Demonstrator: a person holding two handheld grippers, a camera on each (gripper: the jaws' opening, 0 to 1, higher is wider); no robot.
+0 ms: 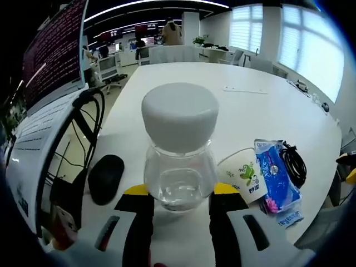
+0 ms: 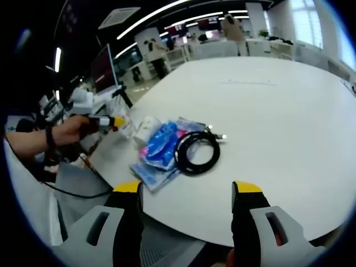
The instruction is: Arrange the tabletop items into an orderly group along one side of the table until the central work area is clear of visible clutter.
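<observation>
Between the jaws of the left gripper [image 1: 181,208] stands a clear glass jar [image 1: 179,178] with a wide white lid [image 1: 179,115]; the jaw tips flank its base and appear clamped on it, though contact is hard to confirm. Glass is rigid, smooth and breakable: grip low on the body, not the lid, which may lift off. Just beside it lie a tipped paper cup [image 1: 243,176], a soft blue packet [image 1: 276,176] and a coiled black cable [image 1: 293,162], light and floppy. The right gripper [image 2: 187,208] hangs with jaws apart over the table [image 2: 278,111] edge. Left of the jar sit a black mouse [image 1: 105,178] and a laptop [image 1: 47,89]. An open-plan office lies beyond.
</observation>
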